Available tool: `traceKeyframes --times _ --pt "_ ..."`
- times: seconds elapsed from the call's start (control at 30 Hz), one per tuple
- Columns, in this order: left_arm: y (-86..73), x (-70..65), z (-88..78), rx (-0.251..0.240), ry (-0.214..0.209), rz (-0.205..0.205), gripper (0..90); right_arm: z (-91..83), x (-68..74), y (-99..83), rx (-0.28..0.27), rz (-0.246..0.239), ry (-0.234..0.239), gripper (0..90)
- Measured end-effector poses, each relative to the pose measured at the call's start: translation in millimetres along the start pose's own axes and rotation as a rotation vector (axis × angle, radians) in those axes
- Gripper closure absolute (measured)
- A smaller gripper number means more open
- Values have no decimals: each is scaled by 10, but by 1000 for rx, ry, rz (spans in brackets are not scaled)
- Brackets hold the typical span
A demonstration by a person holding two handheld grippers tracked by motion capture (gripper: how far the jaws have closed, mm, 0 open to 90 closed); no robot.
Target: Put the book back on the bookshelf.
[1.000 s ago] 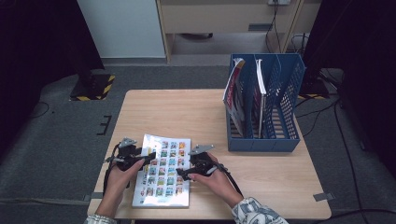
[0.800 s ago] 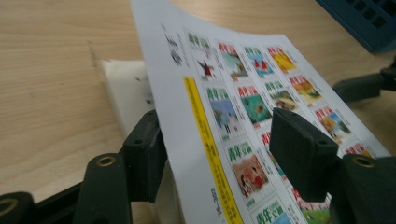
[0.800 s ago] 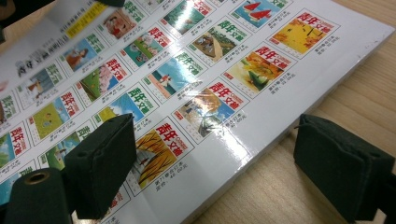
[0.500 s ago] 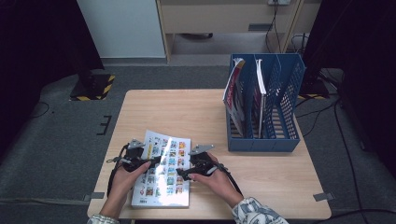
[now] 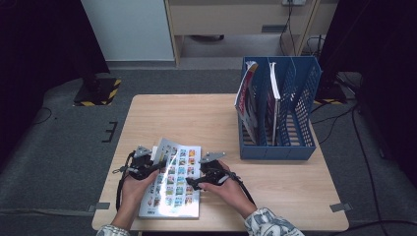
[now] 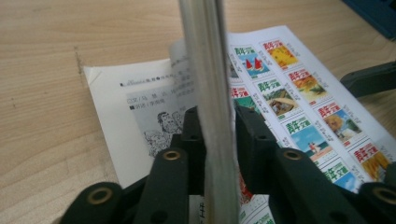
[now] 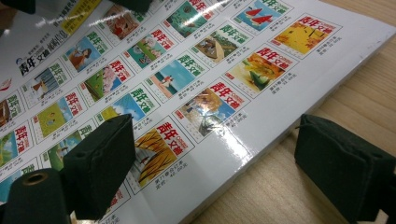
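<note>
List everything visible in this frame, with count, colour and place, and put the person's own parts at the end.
table: one, light wood, centre of the high view.
magazine: one, white cover with rows of small colourful pictures, near edge of the table; its left edge is lifted.
file rack: one, blue mesh, right far part of the table.
books in the rack: at least two, upright, in its left compartments.
striped floor plate: one, black and yellow, on the floor to the left.
left gripper: black, jaws just closed on the lifted magazine edge.
right gripper: black, jaws open astride the magazine's right edge.
</note>
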State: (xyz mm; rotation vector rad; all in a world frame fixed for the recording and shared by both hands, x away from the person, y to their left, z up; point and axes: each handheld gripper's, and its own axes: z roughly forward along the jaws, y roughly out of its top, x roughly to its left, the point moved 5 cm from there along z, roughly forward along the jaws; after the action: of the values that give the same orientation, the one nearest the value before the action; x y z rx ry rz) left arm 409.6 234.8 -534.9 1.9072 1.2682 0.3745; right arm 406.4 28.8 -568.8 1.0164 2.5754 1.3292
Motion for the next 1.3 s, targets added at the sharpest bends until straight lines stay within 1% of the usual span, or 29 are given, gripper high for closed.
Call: traceKeyframes --times 0.03,0.13,0.2,0.37,0.47,0.53,0.57,0.73,0.83,0.97,1.03,1.1,1.2,1.3 --pt "9 -11 -12 -13 -4 0 786 1 -2 0 -1 -6 -1 121" --pt "45 -49 -66 -47 -8 18 803 2 1 -1 0 -8 0 111" --pt "70 -74 -102 -65 -14 44 806 5 9 -4 6 -17 4 93" --pt "117 -157 -173 -99 -15 95 809 1 15 -6 12 -17 8 90" --pt "152 -230 -232 -119 -11 140 810 3 17 -6 7 -16 11 87" --pt "172 -277 -275 -132 -5 168 810 -1 11 -4 2 -6 24 86" --pt "185 -302 -305 -143 -6 181 811 -7 1 -6 -2 2 39 85" --pt "200 -329 -351 -161 -10 188 811 -12 -8 -5 -7 14 62 81" --pt "218 -359 -398 -179 -17 199 811 -13 -16 -1 -12 26 80 74" --pt "241 -395 -452 -208 -31 202 811 -10 -2 4 -19 51 135 75" --pt "246 -414 -455 -213 -37 203 811 2 27 5 -19 47 153 69" --pt "246 -406 -447 -213 -42 199 811 3 29 5 -19 47 149 67" --pt "247 -371 -427 -216 -51 182 811 6 26 7 -18 51 145 64" --pt "265 -363 -436 -230 -58 174 811 33 32 28 -16 55 147 51"
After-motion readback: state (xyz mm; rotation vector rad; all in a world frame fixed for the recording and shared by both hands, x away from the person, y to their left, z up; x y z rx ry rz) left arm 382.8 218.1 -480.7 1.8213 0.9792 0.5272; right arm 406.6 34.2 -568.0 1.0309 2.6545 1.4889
